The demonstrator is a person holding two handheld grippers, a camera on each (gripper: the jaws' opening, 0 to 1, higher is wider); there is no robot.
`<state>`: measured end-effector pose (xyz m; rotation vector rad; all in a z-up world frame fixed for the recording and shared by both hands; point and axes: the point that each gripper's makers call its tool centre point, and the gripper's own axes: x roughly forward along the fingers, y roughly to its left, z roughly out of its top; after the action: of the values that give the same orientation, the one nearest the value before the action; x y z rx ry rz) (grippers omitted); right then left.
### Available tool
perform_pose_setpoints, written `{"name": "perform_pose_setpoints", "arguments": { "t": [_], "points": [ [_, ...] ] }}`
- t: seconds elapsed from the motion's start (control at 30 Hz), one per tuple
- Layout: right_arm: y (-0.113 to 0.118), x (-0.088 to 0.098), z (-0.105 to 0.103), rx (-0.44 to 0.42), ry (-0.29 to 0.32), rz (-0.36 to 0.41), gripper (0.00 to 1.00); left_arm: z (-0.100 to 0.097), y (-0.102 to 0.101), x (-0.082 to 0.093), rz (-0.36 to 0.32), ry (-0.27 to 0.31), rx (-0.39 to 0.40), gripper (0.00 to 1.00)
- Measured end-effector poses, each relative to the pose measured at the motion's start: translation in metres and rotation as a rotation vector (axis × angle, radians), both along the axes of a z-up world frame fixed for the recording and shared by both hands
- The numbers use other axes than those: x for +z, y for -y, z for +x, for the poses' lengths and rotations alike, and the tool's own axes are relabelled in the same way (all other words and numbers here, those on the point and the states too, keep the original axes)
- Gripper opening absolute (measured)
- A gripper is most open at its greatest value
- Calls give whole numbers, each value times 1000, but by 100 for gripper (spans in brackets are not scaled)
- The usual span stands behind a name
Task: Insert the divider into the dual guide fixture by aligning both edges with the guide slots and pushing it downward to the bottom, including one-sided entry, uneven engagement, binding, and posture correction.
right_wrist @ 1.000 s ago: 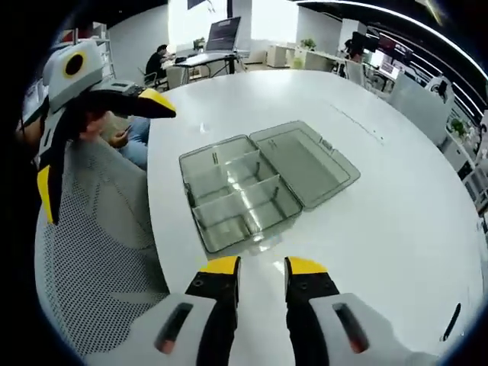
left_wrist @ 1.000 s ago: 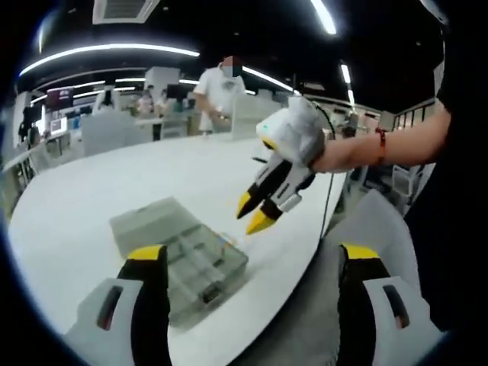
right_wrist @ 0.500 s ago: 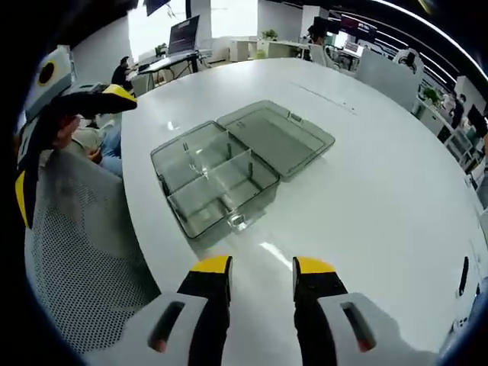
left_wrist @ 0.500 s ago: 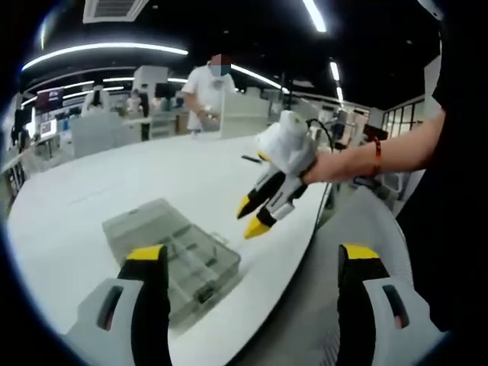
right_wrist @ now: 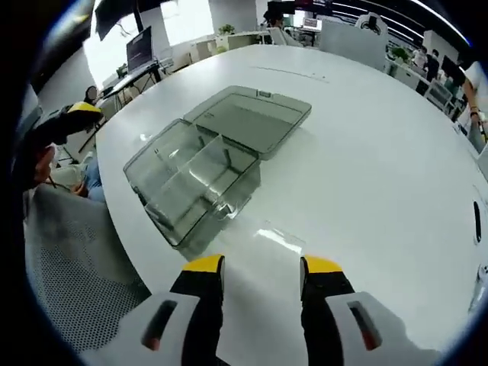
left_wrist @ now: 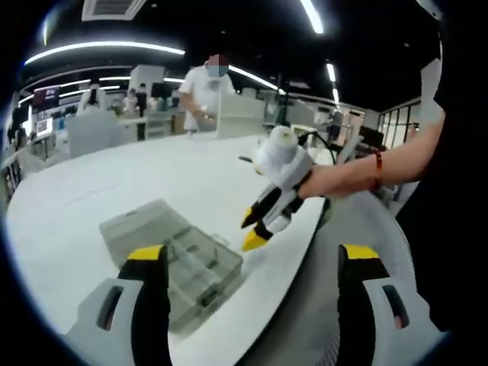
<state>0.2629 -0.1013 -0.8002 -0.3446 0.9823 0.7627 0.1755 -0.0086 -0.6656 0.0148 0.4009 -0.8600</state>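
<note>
My right gripper [right_wrist: 253, 268], jaws apart and empty, nears the clear divider [right_wrist: 279, 236] lying lower-centre beside the compartment box [right_wrist: 200, 171]; next, grasp it.

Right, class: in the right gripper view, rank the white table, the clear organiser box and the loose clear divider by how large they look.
1. white table
2. clear organiser box
3. loose clear divider, plainly the smallest

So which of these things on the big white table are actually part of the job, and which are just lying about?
Part of the job:
- clear compartment box, lid open flat
- loose clear piece on the table beside it, possibly the divider
- right gripper, jaws open
- left gripper, jaws open

Just lying about:
- mesh chair
- dark object at the table's far edge
</note>
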Motion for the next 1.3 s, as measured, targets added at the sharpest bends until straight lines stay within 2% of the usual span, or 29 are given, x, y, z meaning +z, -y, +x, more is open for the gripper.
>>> {"name": "perform_pose_setpoints", "arguments": {
  "t": [0.17,0.3,0.53,0.67,0.77,0.87,1.03,1.1,1.3],
  "points": [
    [-2,-3,1,-16,-9,10,38,3,-2,-3,-15,-4,9,90],
    [-2,-8,2,-13,-11,-17,38,2,-2,-5,-22,-14,7,90],
    [-5,-14,-3,-2,-23,-21,37,3,-5,-7,-38,-26,26,89],
    [-11,-16,-2,-2,-17,-28,37,2,-7,-10,-35,-37,25,88],
    [-10,-12,4,3,28,-46,37,3,-9,-10,-31,-38,27,88],
    [-6,-10,7,-39,21,-13,37,5,-11,-8,-43,-38,38,88],
    [4,-13,10,-65,18,-37,41,6,-12,-11,-43,-43,43,88],
    [1,-15,7,-74,-7,-17,43,7,-12,-12,-46,-44,43,88],
    [-10,-17,6,-50,2,-17,43,6,-13,-13,-43,-48,45,88]
  ]
}}
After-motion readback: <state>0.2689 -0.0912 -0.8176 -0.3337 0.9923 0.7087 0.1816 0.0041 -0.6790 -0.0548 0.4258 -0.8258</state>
